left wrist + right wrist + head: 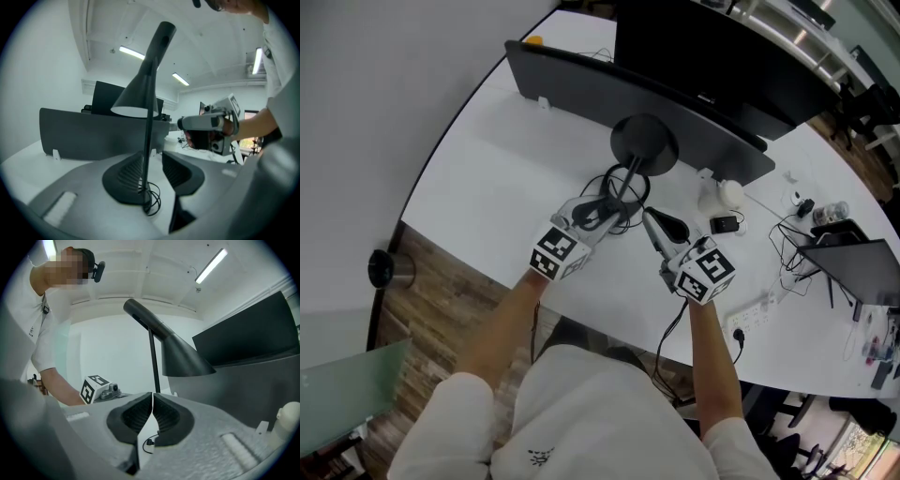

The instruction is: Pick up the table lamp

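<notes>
The black table lamp stands on the white table (pixel 487 178), its cone shade (pixel 643 145) seen from above. Its thin stem (pixel 147 140) rises between the jaws of my left gripper (pixel 152 174), which are open: the stem lies close to the left pad (pixel 123 176), with a clear gap to the right pad. The lamp's cable (pixel 152 202) coils at the stem's foot. In the head view my left gripper (pixel 602 212) sits at the stem. My right gripper (pixel 648 217) is just right of it, shut on nothing (pixel 152 414), with the lamp stem (pixel 153 362) beyond its tips.
A dark grey divider panel (pixel 581 80) and a black monitor (pixel 712 56) stand right behind the lamp. A white round object (pixel 729 194), a small black device (pixel 725 224), a power strip (pixel 755 314) and a wire stand (pixel 853 258) lie to the right.
</notes>
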Motion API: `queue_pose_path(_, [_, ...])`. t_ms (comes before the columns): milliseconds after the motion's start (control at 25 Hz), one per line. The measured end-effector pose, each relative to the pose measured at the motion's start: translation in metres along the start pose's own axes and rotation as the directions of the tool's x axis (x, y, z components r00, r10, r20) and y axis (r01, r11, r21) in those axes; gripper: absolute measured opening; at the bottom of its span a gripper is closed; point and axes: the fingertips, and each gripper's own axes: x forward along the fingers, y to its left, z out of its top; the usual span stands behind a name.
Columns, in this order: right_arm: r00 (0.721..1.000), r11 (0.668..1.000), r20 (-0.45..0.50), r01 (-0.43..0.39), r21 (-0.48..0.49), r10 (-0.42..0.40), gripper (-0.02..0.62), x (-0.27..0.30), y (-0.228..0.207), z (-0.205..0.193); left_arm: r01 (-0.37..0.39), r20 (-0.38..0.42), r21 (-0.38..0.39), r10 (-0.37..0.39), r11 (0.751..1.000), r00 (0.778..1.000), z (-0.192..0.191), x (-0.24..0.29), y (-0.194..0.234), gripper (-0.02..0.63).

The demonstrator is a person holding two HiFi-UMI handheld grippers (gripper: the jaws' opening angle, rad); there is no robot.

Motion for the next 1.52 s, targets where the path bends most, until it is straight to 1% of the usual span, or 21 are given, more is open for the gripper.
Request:
queue_pose_path(120, [1.000,1.000,-0.001,-0.008,-0.028,0.008,0.014,0.011,-0.002,-0.001,0.011,-0.007,0.009,-0.011,1.000,1.000,-0.010,0.008,0.002,0.160])
queue_pose_path(200, [1.000,0.999,-0.004,-0.027,-0.043,0.027,0.055,0.017,-0.002,-0.002,0.019,-0.001,0.013,-0.019,1.000,1.000,-0.014,0.014,0.004,0.187])
queue_pose_path(240, [0.999,0.998,-0.003,-0.034,-0.052,0.033,0.057,0.020,-0.003,-0.002,0.020,0.003,0.014,-0.020,1.000,1.000,-0.016,0.016,0.005,0.194])
queue_pose_path(400, [0.999,0.997,0.016,-0.044,-0.063,0.045,0.058,0.028,-0.005,-0.003,0.009,0.015,0.020,-0.009,1.000,1.000,-0.024,0.023,0.008,0.195])
queue_pose_path(600, [0.998,0.997,0.038,-0.049,-0.056,0.051,0.060,0.028,-0.012,-0.008,-0.015,0.051,0.012,0.014,1.000,0.999,-0.031,0.029,0.011,0.175])
queue_pose_path(800, [0.997,0.996,0.058,-0.041,-0.085,0.046,0.061,0.030,-0.017,-0.008,-0.014,0.070,0.025,0.013,1.000,0.997,-0.039,0.037,0.010,0.169])
queue_pose_path(960, [0.997,0.994,0.064,-0.040,-0.099,0.047,0.063,0.030,-0.019,-0.011,-0.032,0.082,0.025,0.030,0.999,0.996,-0.046,0.040,0.012,0.161])
queue_pose_path(1200, [0.996,0.994,0.072,-0.046,-0.099,0.054,0.064,0.033,-0.021,-0.013,-0.049,0.073,0.041,0.046,0.998,0.996,-0.054,0.045,0.013,0.132])
queue_pose_path(1240, [0.996,0.994,0.072,-0.052,-0.098,0.059,0.101,0.034,-0.020,-0.013,-0.048,0.071,0.044,0.045,0.998,0.996,-0.055,0.045,0.013,0.126])
queue_pose_path(1280, [0.995,0.994,0.073,-0.057,-0.098,0.064,0.114,0.035,-0.020,-0.013,-0.048,0.069,0.047,0.044,0.998,0.997,-0.056,0.046,0.013,0.116])
queue_pose_path(1520, [0.993,0.992,0.091,-0.069,-0.108,0.079,0.115,0.043,-0.018,-0.005,-0.068,0.055,0.056,0.065,0.996,0.996,-0.065,0.051,0.016,0.070])
